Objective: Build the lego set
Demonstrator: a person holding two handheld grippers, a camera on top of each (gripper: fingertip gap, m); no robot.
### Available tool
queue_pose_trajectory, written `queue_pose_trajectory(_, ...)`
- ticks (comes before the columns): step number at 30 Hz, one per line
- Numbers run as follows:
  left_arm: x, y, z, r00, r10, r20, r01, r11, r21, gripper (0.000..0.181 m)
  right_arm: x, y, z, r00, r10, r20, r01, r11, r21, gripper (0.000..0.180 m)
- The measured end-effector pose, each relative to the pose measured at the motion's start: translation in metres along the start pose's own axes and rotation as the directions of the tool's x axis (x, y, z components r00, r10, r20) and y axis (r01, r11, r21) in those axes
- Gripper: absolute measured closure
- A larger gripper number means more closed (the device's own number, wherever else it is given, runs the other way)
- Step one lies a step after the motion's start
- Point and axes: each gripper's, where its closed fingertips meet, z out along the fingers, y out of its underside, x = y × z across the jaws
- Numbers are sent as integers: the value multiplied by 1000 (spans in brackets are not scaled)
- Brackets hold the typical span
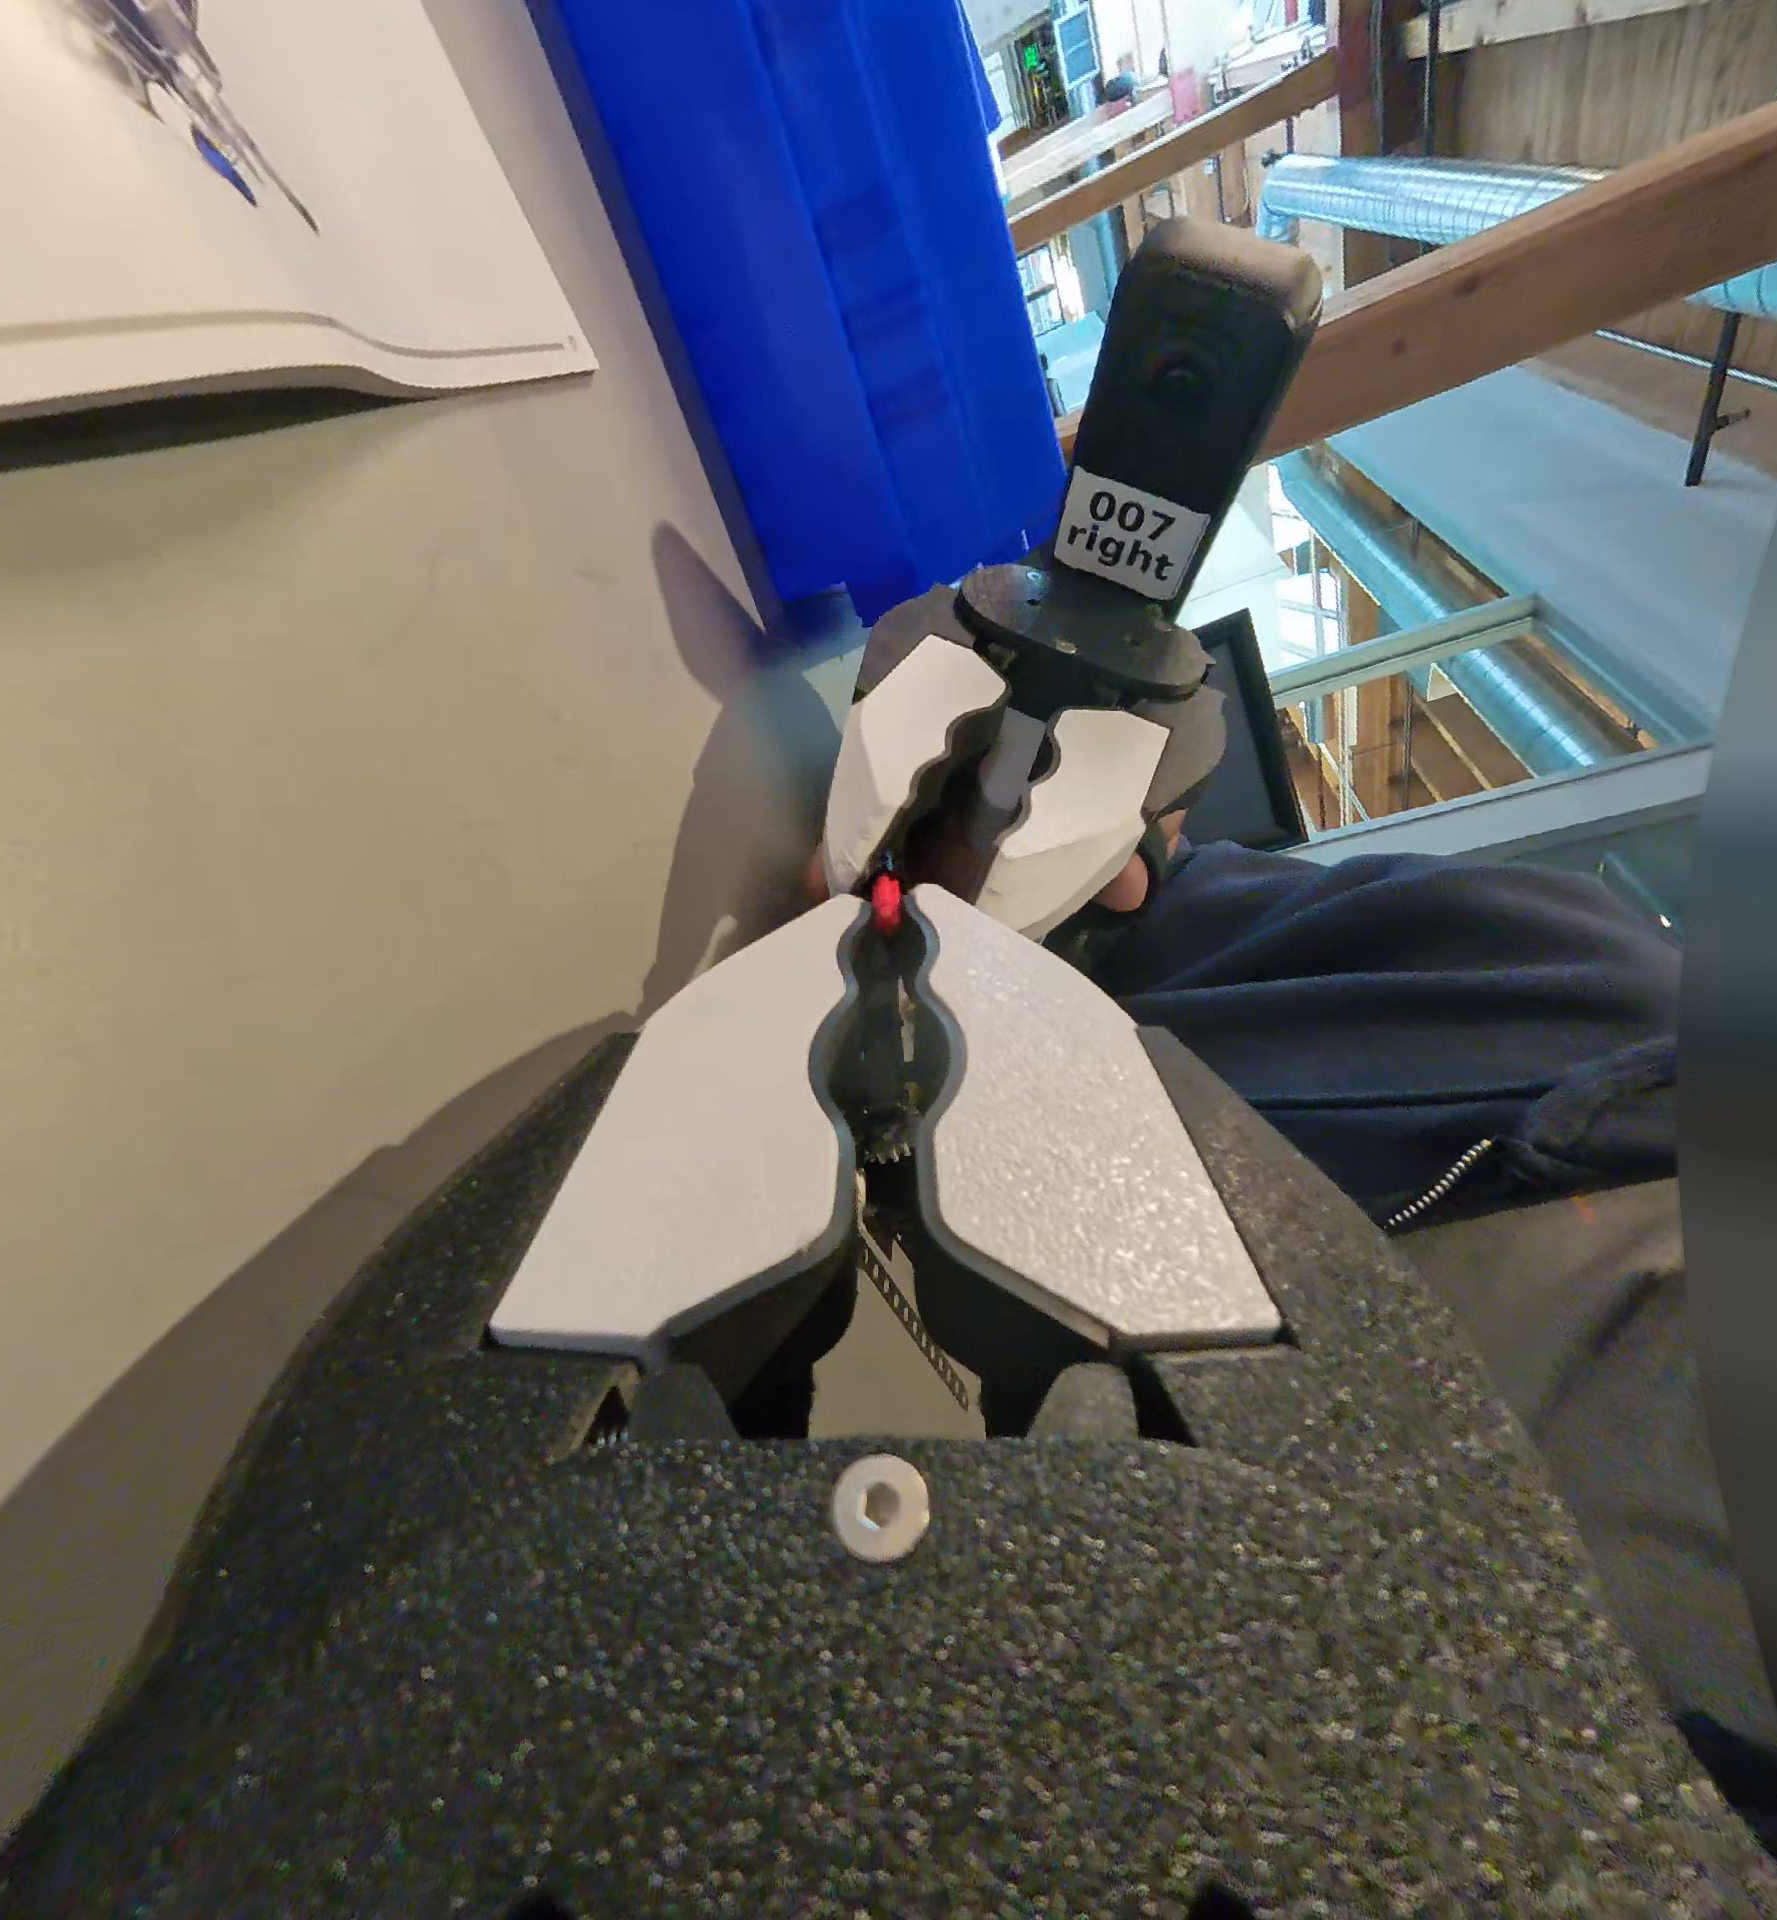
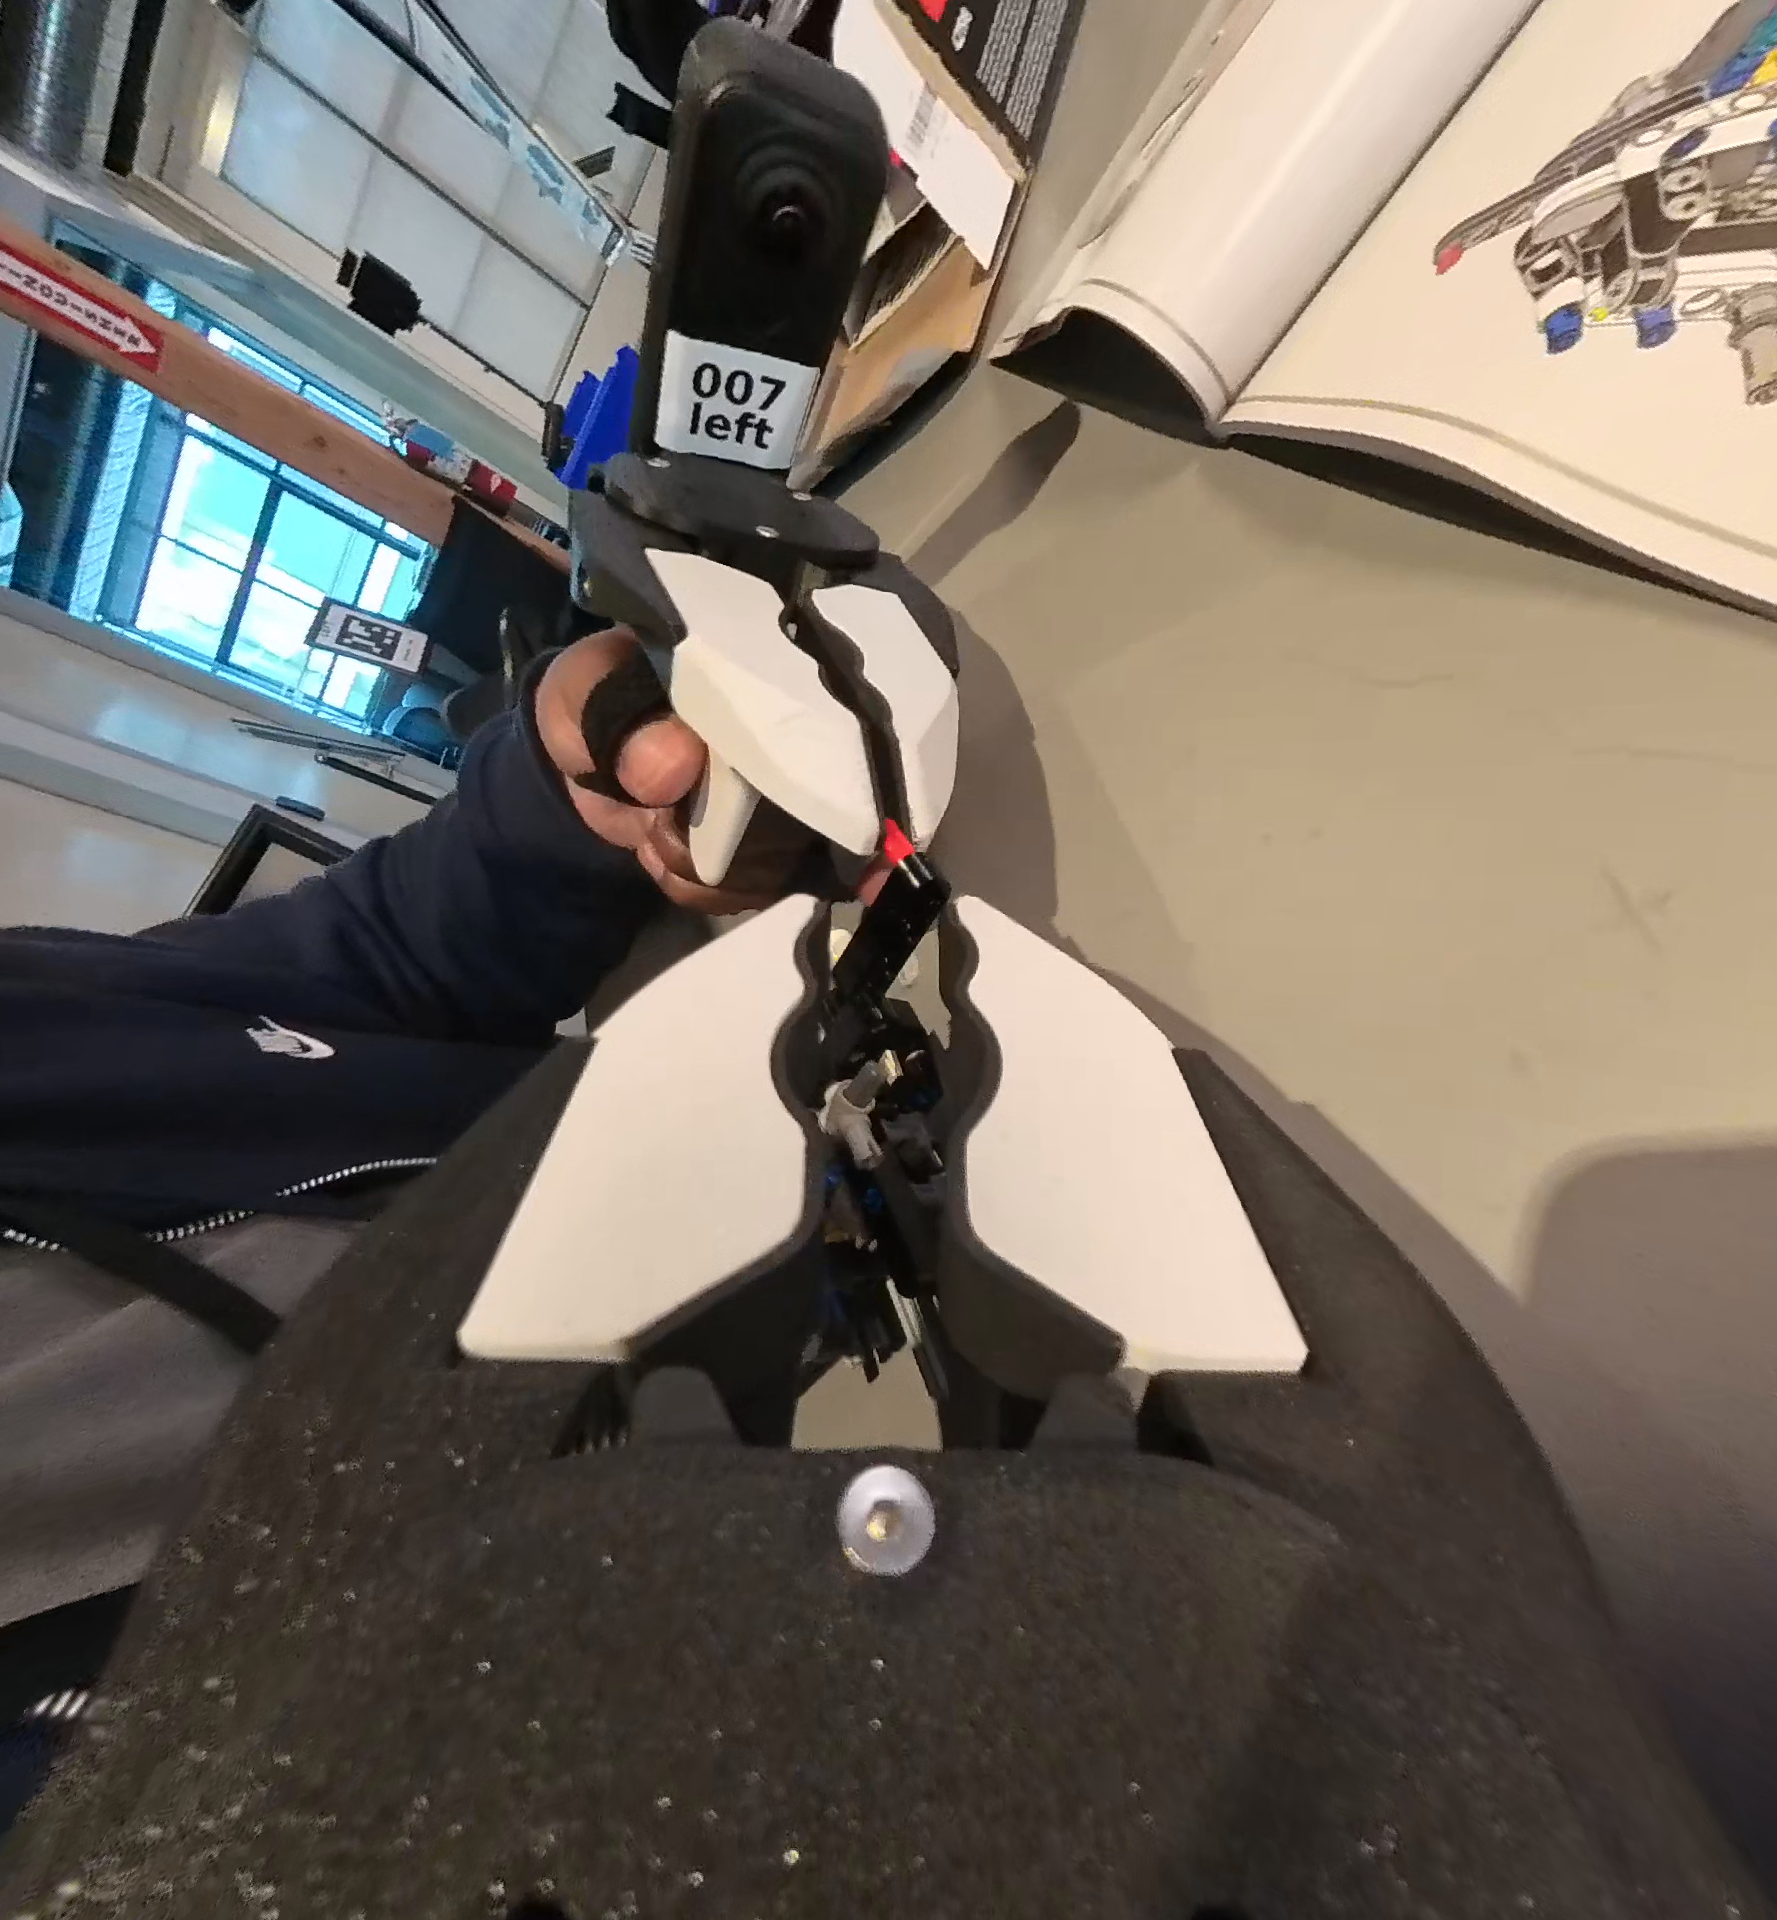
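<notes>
The lego assembly [image 2: 889, 1049], a long black build with grey and blue bits, sits clamped between the white fingers of the right gripper [image 2: 884, 914], held up off the grey table [image 2: 1331, 935] with its black beam poking out past the fingertips. Big things first: that table carries an open instruction booklet [image 2: 1486, 312] with a printed model drawing, a blue bin [image 1: 811, 312] stands at the table's edge, and a cardboard box [image 2: 925, 260] sits beyond the booklet. A person's dark-sleeved arm [image 2: 292, 987] reaches across. The left gripper [image 1: 884, 914] meets the right one tip to tip, its jaws pinched tight on a small red piece [image 1: 884, 904]. That red piece [image 2: 896, 844] touches the very end of the black beam [image 2: 905, 914].
</notes>
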Motion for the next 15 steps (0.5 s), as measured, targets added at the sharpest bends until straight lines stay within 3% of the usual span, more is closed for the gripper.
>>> queue_pose_trajectory(15, 11, 8, -13, 998, 45, -47, -45, 999, 10, 177, -15, 2, 7, 989, 20, 148, -16, 1000, -25, 168)
